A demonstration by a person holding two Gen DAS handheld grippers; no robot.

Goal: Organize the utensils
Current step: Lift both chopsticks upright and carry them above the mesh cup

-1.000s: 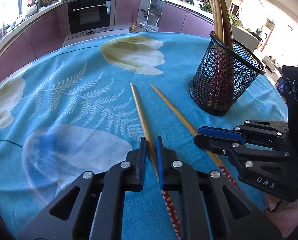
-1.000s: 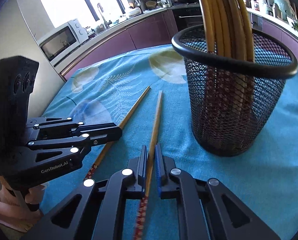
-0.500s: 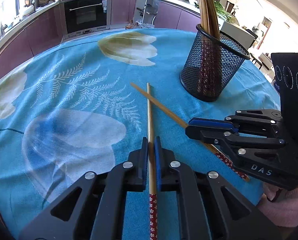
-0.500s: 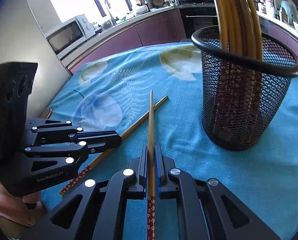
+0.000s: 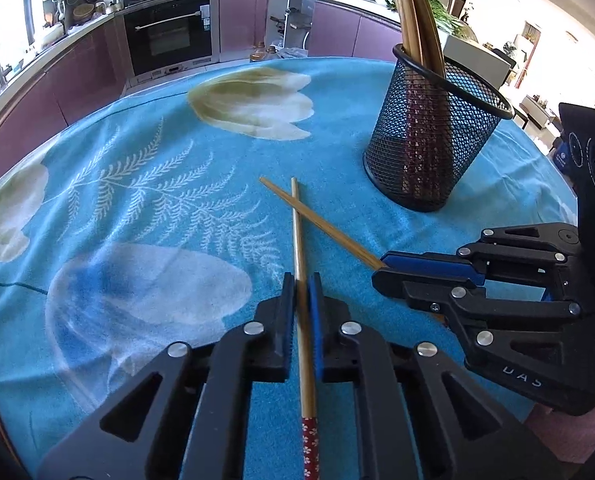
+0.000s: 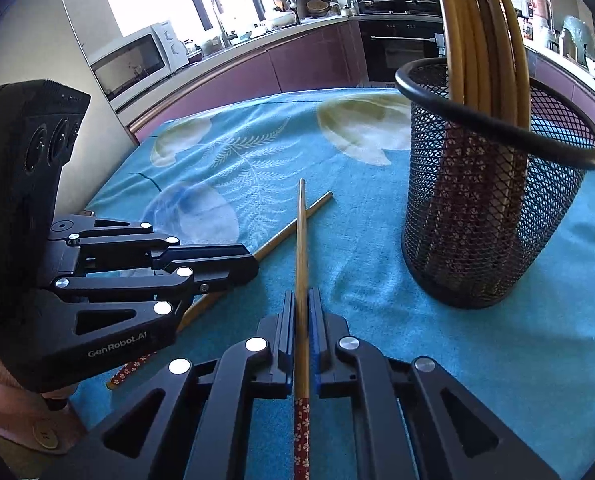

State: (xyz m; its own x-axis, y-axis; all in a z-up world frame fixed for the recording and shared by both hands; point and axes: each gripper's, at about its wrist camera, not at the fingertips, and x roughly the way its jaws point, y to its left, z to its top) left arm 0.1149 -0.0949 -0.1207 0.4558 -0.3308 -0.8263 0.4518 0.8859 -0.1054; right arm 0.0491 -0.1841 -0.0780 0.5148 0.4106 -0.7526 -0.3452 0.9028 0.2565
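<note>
Microwave solely in right-wrist view

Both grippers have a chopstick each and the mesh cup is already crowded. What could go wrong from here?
1. The left gripper and right gripper hold chopsticks whose tips cross; lifting one could snag the other.
2. The mesh holder already has a bundle of chopsticks; a new one may catch on them or the rim, perhaps tipping it.
</note>
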